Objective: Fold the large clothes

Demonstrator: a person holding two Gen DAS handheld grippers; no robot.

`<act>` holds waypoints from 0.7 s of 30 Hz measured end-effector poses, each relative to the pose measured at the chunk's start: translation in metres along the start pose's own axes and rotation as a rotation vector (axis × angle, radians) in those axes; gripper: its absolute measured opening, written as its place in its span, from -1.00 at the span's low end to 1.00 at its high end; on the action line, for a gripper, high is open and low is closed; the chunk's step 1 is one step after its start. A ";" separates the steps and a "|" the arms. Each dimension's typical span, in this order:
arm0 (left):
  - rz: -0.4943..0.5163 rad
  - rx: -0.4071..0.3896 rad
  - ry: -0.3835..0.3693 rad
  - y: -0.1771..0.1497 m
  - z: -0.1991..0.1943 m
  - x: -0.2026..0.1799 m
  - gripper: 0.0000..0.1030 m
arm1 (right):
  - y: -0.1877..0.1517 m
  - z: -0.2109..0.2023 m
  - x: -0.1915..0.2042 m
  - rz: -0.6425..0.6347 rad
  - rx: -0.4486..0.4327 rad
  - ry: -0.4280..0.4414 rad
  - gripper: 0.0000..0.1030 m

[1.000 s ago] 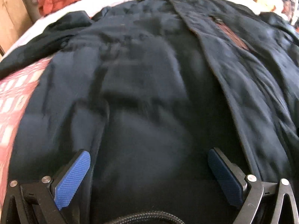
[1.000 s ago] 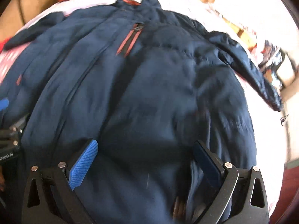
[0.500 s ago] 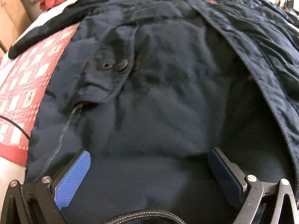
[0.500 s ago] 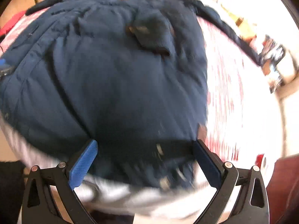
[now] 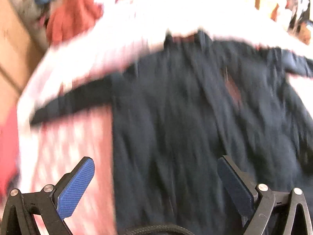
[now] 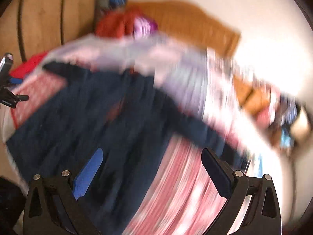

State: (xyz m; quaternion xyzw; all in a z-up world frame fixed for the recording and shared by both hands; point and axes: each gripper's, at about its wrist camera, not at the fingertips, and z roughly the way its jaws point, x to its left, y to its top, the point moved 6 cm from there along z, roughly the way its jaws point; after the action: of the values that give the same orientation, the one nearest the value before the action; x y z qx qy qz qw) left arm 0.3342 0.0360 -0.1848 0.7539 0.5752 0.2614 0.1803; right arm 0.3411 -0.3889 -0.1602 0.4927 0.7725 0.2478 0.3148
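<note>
A large dark navy jacket (image 5: 185, 117) lies spread face up on a bed with a red and white checked cover (image 5: 78, 137). Both views are blurred by motion. A sleeve (image 5: 74, 99) stretches out to the left. My left gripper (image 5: 154, 176) is open and empty above the jacket's lower left part. In the right wrist view the jacket (image 6: 88, 121) fills the left half, with its other sleeve (image 6: 197, 129) running right. My right gripper (image 6: 152, 164) is open and empty over the jacket's right edge and the cover (image 6: 185, 186).
A red garment (image 5: 72, 19) lies piled at the far left of the bed, also seen in the right wrist view (image 6: 119, 23). A wooden wall (image 6: 49, 19) stands behind. Cluttered items (image 6: 283, 117) sit to the right. The left gripper's body (image 6: 7, 90) shows at the left edge.
Both grippers have pulled back and up from close over the jacket. Far more of the jacket, its sleeves and the bed shows now. Both stay open.
</note>
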 end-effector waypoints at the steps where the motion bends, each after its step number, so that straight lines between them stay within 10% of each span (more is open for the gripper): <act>1: -0.001 -0.040 -0.010 0.033 0.008 0.007 1.00 | 0.034 0.014 -0.015 -0.004 -0.034 -0.008 1.00; 7: -0.054 -0.107 -0.050 0.157 0.137 0.016 1.00 | 0.136 0.133 -0.050 0.284 -0.097 -0.092 1.00; 16: -0.066 0.046 -0.011 0.149 0.316 -0.031 1.00 | 0.105 0.391 0.075 0.314 0.193 0.023 1.00; 21: -0.063 0.154 0.073 0.110 0.383 -0.017 1.00 | 0.034 0.476 0.065 0.241 0.378 -0.023 0.99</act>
State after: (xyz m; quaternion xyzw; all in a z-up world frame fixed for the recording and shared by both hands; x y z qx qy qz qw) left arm 0.6461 0.0006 -0.4312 0.7370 0.6232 0.2380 0.1087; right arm 0.6890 -0.2808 -0.4756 0.6345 0.7371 0.1288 0.1936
